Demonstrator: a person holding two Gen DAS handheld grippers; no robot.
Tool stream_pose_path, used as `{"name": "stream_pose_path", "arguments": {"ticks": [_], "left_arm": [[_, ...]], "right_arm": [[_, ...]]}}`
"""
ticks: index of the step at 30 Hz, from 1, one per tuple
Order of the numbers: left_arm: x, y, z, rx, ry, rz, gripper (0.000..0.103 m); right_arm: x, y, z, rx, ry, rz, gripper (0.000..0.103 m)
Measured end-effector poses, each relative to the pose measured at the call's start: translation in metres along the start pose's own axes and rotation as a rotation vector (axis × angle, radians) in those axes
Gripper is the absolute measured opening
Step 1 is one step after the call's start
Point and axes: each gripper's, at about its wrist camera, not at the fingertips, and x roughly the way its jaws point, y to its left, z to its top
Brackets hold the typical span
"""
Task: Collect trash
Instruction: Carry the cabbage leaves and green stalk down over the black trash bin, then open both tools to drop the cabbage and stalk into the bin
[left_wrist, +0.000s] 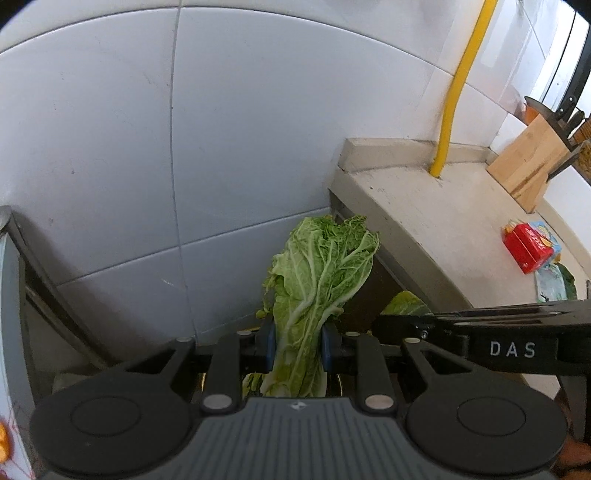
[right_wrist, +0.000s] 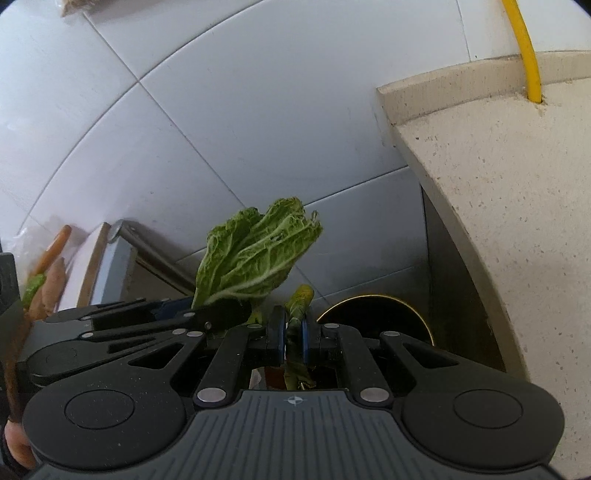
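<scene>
With the left tool (left_wrist: 297, 349) clenched on a big cabbage leaf (left_wrist: 321, 273) and the right tool (right_wrist: 293, 341) pinching a thin leaf scrap (right_wrist: 300, 306), either limp piece could tear and drop short of the bin (right_wrist: 373, 314).

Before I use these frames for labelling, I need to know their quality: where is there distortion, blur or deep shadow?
Left wrist view: fisheye bends the wall tile seams and the yellow pipe; the cabbage leaf is sharp, and the gap below the counter is dark. Right wrist view: same bending; the carrots at left are smeared, the round bin opening sits in shadow.
</scene>
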Motion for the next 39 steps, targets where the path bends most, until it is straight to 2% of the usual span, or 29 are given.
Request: {"name": "stream_pose_path", "arguments": {"ticks": [11, 23, 30, 34, 39], "left_arm": [[0.01, 0.008, 0.0, 0.017, -0.024, 0.031, 0.019], [0.028, 0.004, -0.003, 0.037, 0.067, 0.043, 0.019], [0.055, 0.001, -0.006, 0.039, 0.171, 0.053, 0.02], [0.063, -0.005, -0.005, 0.073, 0.177, 0.086, 0.024], [0.076, -0.004, -0.005, 0.062, 0.23, 0.068, 0.026]], "right_arm": [[0.01, 0.005, 0.002, 0.004, -0.002, -0.057, 0.012], [0.022, -0.001, -0.005, 0.025, 0.016, -0.082, 0.012], [0.04, -0.013, -0.007, 0.045, 0.041, -0.11, 0.012], [0.055, -0.022, -0.008, 0.057, 0.061, -0.13, 0.013], [0.074, -0.033, -0.005, 0.082, 0.079, -0.146, 0.024]]}}
